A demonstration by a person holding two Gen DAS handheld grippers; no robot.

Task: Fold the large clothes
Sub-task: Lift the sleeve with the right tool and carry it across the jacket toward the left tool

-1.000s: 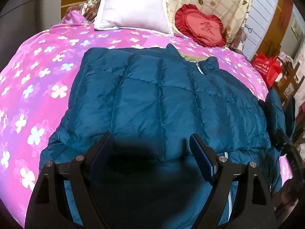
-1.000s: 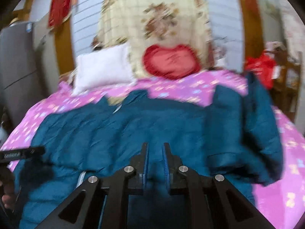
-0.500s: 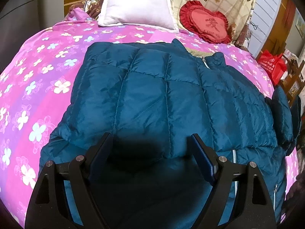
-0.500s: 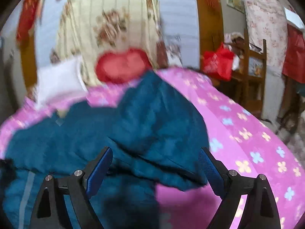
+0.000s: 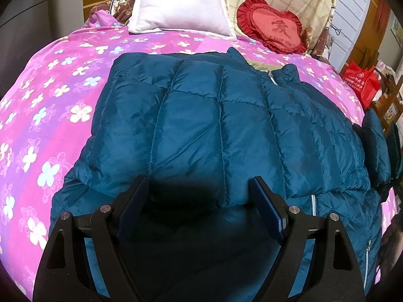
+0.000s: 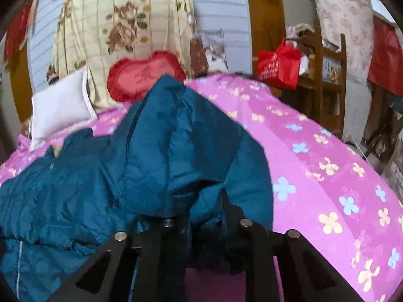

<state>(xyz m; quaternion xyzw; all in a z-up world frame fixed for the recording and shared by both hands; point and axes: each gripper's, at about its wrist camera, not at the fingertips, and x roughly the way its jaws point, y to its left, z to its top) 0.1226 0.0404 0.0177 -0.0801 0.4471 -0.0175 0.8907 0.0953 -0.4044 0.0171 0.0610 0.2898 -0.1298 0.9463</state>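
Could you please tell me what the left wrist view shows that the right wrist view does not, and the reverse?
Only the left wrist view shows the open left claw over the folded quilted panel, plus the jacket's white zipper.

Only the right wrist view shows the right claw shut on a bunched sleeve, plus a wooden chair.

Both show the teal padded down jacket, pink flowered bedspread, white pillow, red heart cushion and red bag.

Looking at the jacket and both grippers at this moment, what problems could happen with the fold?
1. The right gripper seems shut on a thick bunch of the jacket sleeve; the slippery puffy fabric may slide out mid-fold.
2. The left gripper is open above the jacket and pins nothing, so pulling the sleeve could drag the folded panel askew.
3. The bedspread slopes away beside the sleeve, so a dropped sleeve may slide off.
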